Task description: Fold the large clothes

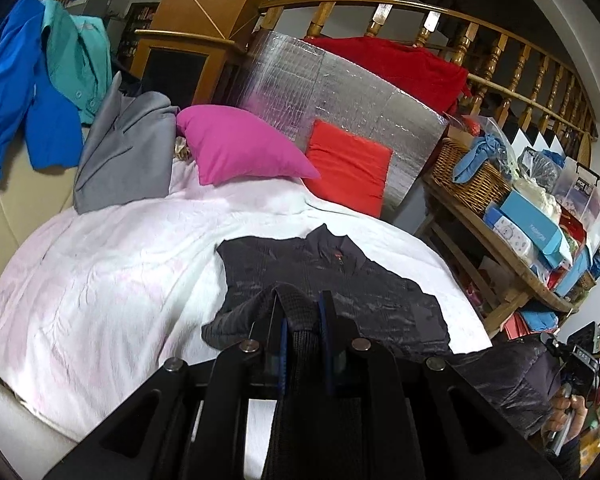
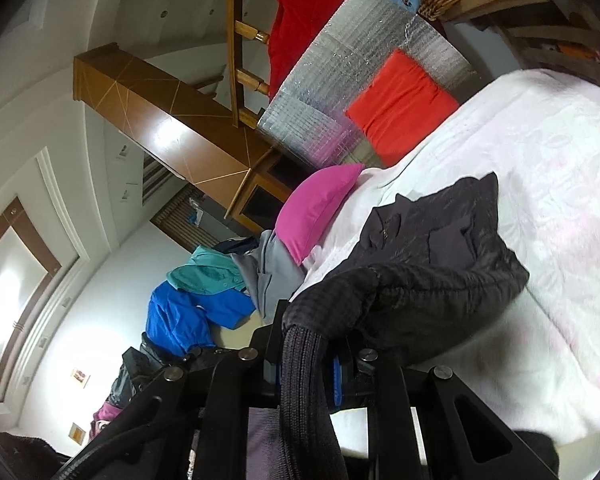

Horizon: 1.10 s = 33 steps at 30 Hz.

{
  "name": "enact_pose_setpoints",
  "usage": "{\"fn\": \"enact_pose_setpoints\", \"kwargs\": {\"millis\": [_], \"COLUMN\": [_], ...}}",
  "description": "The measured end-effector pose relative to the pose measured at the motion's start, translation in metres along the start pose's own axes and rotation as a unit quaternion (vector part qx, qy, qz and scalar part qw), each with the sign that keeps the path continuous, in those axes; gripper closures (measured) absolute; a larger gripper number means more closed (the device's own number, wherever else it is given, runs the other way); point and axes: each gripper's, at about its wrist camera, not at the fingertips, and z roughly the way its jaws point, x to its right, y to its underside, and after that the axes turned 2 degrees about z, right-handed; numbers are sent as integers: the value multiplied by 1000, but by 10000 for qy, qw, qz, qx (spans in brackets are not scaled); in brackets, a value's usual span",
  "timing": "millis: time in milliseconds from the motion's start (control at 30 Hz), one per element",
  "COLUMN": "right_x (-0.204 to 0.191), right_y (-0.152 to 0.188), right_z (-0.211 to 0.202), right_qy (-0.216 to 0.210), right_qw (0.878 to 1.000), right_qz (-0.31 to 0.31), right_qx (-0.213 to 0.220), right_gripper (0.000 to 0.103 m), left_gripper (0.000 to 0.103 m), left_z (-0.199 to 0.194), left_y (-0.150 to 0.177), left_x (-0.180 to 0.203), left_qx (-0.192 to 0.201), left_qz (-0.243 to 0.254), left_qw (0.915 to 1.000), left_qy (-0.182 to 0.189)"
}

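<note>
A dark quilted jacket (image 1: 332, 276) lies collar-up on the white and pink bedspread (image 1: 112, 280). My left gripper (image 1: 302, 308) is shut on its ribbed knit cuff (image 1: 302, 332), held just above the jacket's lower edge. In the right wrist view, tilted sideways, my right gripper (image 2: 306, 320) is shut on the other ribbed cuff (image 2: 300, 368), with the sleeve (image 2: 400, 292) lifted and draped back over the jacket body (image 2: 448, 224). In the left wrist view the right gripper (image 1: 576, 364) shows at the far right beside a lifted sleeve (image 1: 512, 380).
A pink pillow (image 1: 240, 148), a red cushion (image 1: 348, 164) and a silver foil panel (image 1: 332, 92) stand at the bed's head. Grey (image 1: 124, 160), teal and blue (image 1: 32, 92) garments lie left. A wooden shelf with a wicker basket (image 1: 468, 176) and boxes stands right.
</note>
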Motion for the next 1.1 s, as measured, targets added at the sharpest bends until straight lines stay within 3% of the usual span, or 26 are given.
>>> {"fn": "enact_pose_setpoints", "kwargs": {"millis": [433,667,800,1100], "right_x": [1,8,11,5], "right_y": [-20,-29,-34,-34], "right_z": [12,27,39,43], "right_qy": [126,532,821,1009], "right_qw": [9993,9976,9957,9940], "right_qz": [-41,-78,-90,-175], "right_qx": [340,446,425,393], "right_gripper": [85,86,86,86], "left_gripper": [88,88,88,88], "left_z": [18,44,56,61], "left_y": [-22,-24,-20,-23], "left_x": [8,14,15,7], "left_qx": [189,31,-81,-161], "left_qz": [77,38,65,0], "left_qw": [9996,9952,9922,9923], "left_qy": [-185,-981,-1246,-1231]}}
